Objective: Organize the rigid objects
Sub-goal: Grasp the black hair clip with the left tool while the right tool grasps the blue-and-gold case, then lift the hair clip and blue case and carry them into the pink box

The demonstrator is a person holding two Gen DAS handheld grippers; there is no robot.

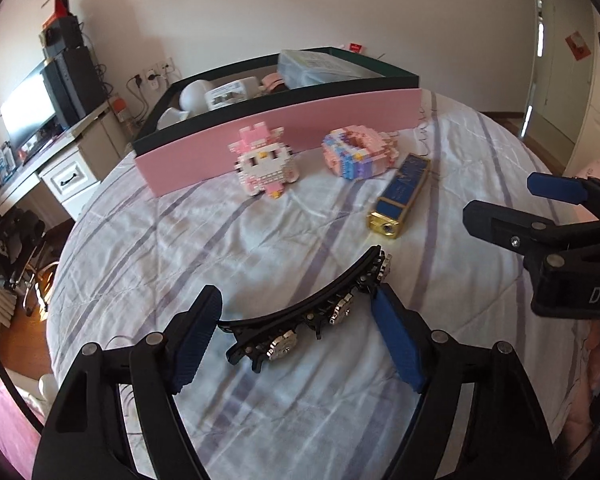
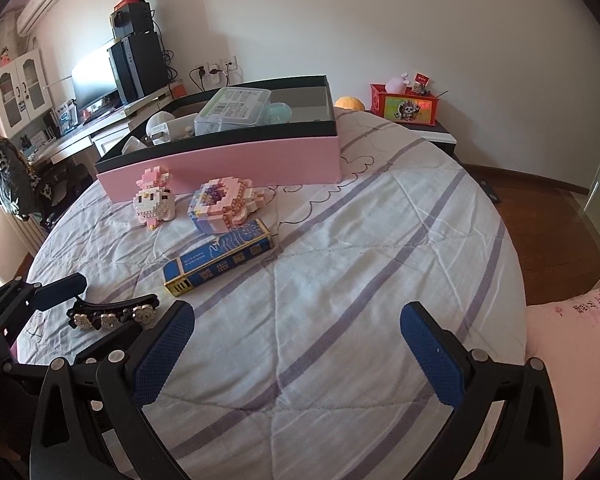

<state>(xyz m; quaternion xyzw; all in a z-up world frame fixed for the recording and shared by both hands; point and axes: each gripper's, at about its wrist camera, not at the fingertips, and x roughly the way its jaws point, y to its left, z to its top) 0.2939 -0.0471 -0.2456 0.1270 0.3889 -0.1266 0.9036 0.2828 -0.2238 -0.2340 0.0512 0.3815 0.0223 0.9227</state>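
A black hair clip with silver flowers [image 1: 316, 312] lies on the striped bedspread between the open fingers of my left gripper [image 1: 296, 296]; it also shows in the right wrist view [image 2: 112, 314]. Beyond it lie a blue and gold box [image 1: 400, 196] [image 2: 220, 260], a pink block cat figure [image 1: 264, 164] [image 2: 154, 198] and a pastel block figure [image 1: 356, 152] [image 2: 224, 204]. A pink box [image 1: 284, 128] [image 2: 228, 160] with a dark rim holds several items. My right gripper [image 2: 296, 314] is open and empty over bare bedspread, right of the clip.
A desk with monitor and speakers [image 2: 112, 80] stands left of the bed. A red box [image 2: 404, 104] sits on a nightstand at the back right. A pink pillow [image 2: 576, 344] lies at the right. Wooden floor [image 2: 548, 232] lies beyond the bed's right edge.
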